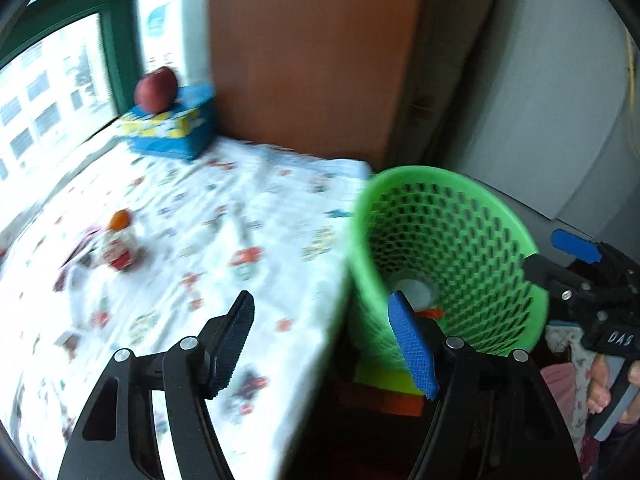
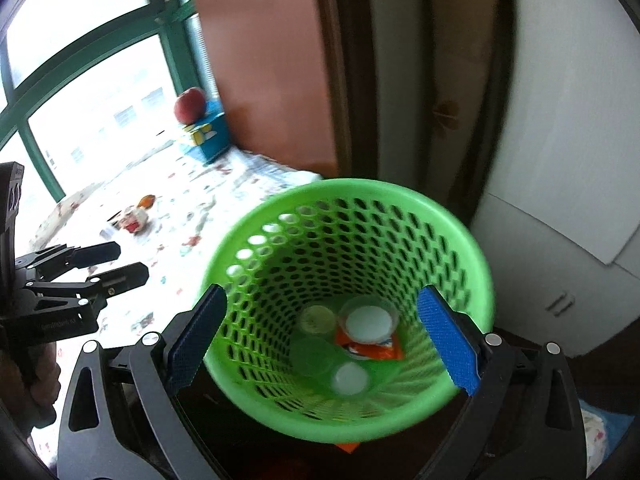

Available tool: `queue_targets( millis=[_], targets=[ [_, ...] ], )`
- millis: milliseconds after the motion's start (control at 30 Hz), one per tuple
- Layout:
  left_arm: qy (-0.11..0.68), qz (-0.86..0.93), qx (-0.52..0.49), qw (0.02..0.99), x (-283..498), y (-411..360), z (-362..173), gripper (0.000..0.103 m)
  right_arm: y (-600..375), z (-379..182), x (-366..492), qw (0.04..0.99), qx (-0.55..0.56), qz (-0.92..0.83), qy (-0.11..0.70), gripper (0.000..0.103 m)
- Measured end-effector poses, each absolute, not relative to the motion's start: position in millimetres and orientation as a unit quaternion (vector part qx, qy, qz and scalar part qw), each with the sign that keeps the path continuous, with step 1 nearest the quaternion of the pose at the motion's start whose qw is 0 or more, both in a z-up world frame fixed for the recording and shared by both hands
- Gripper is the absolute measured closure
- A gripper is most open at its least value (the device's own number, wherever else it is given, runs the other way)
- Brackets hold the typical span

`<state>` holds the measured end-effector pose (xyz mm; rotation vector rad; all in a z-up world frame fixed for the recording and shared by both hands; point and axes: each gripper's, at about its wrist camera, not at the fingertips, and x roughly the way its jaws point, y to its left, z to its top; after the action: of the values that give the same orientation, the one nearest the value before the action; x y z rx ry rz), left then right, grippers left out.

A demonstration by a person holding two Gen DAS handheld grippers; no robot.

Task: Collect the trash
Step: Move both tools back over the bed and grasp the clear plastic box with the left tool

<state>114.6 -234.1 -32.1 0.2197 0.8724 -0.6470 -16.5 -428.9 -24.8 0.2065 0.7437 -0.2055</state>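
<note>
A green mesh waste basket (image 2: 348, 304) stands beside the table; it also shows in the left wrist view (image 1: 448, 256). Inside lie white lids (image 2: 368, 322), a clear cup and an orange wrapper (image 2: 380, 350). My right gripper (image 2: 324, 340) is open and empty, its jaws on either side of the basket's rim. My left gripper (image 1: 324, 344) is open and empty over the table edge next to the basket. A crumpled red-and-white wrapper (image 1: 116, 250) and an orange piece (image 1: 120, 219) lie on the patterned tablecloth (image 1: 224, 240), far left.
A red apple (image 1: 156, 89) sits on a blue box (image 1: 172, 126) at the table's back by the window. A brown cabinet (image 1: 312, 56) stands behind. White panels (image 2: 568, 184) stand right of the basket.
</note>
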Motion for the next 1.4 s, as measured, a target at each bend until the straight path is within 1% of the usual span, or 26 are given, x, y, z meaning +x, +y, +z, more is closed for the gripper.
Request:
queue_targets(
  millis=[200, 533, 767, 933, 1033, 1100, 1133, 1233, 1400],
  targets=[
    [0.426, -0.25, 0.086, 0.865, 127.0, -168.3, -43.4, 0.036, -400.5, -23.2, 4.6, 0.923, 0.092, -0.071, 0.366, 0.008],
    [0.464, -0.145, 0.046, 0.873, 144.2, -69.9, -81.0, 0.036, -350.1, -21.0, 35.8, 0.926, 0.069, -0.018, 0.371, 0.008],
    [0.495, -0.116, 0.021, 0.861, 150.0, -47.1, -113.8, 0.036, -320.3, -21.9, 56.3, 0.925, 0.055, 0.012, 0.377, 0.008],
    [0.508, -0.112, 0.01, 0.854, 156.8, -46.6, -129.5, 0.037, -306.3, -25.3, 63.5, 0.923, 0.047, 0.023, 0.382, 0.008],
    [0.511, -0.11, 0.016, 0.853, 158.9, -49.5, -135.4, 0.039, -301.3, -28.0, 67.2, 0.921, 0.046, 0.028, 0.386, 0.008],
    [0.514, -0.114, 0.014, 0.85, 160.7, -50.2, -138.6, 0.046, -297.6, -29.0, 69.8, 0.92, 0.044, 0.031, 0.388, 0.008],
    [0.517, -0.114, 0.013, 0.849, 161.5, -50.2, -140.2, 0.047, -296.0, -29.6, 71.2, 0.92, 0.044, 0.033, 0.388, 0.008],
    [0.519, -0.114, 0.007, 0.847, 162.9, -47.6, -141.8, 0.058, -291.0, -32.0, 77.0, 0.918, 0.049, 0.042, 0.391, 0.008],
    [0.515, -0.114, -0.005, 0.849, 161.3, -39.2, -136.1, 0.059, -279.0, -33.1, 89.6, 0.916, 0.048, 0.059, 0.394, 0.008]
  ],
)
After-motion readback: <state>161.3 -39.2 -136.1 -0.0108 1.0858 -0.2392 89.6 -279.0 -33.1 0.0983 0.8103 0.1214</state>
